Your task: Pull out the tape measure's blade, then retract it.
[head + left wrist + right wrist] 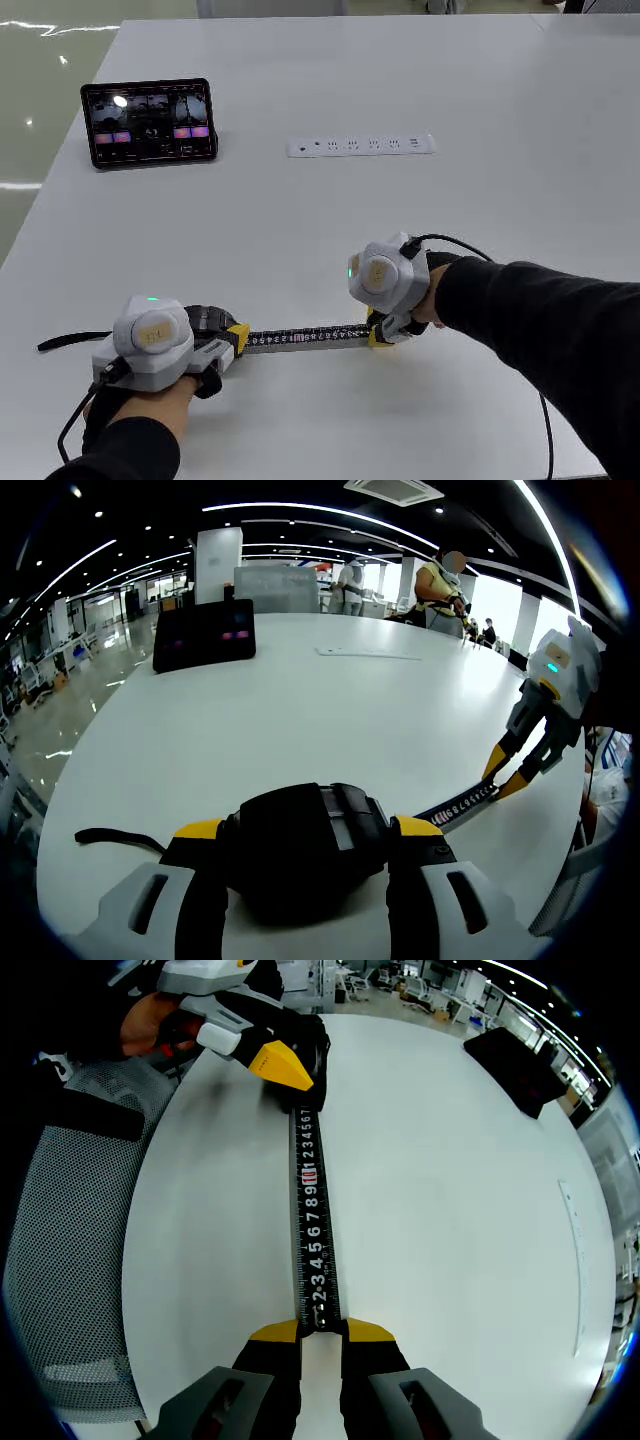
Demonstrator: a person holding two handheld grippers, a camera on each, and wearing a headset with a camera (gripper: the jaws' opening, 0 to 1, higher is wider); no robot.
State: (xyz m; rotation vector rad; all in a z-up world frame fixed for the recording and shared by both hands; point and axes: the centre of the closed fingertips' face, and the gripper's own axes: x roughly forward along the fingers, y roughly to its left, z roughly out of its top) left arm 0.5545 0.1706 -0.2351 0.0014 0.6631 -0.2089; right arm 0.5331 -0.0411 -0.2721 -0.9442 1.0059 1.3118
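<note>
A black tape measure case (305,845) sits on the white table, and my left gripper (310,830) is shut on it from both sides. The same case (208,322) lies at the lower left of the head view, under my left gripper (225,345). Its black blade (305,337) with white numbers runs right along the table to my right gripper (382,335). In the right gripper view the blade (311,1230) stretches straight ahead to the case (300,1045); my right gripper (322,1332) is shut on the blade's end.
A dark tablet (150,122) stands at the back left of the table (330,230). A white power strip (362,146) lies flat at the back centre. The case's black wrist strap (70,341) trails left. A mesh chair (70,1260) stands beside the table edge.
</note>
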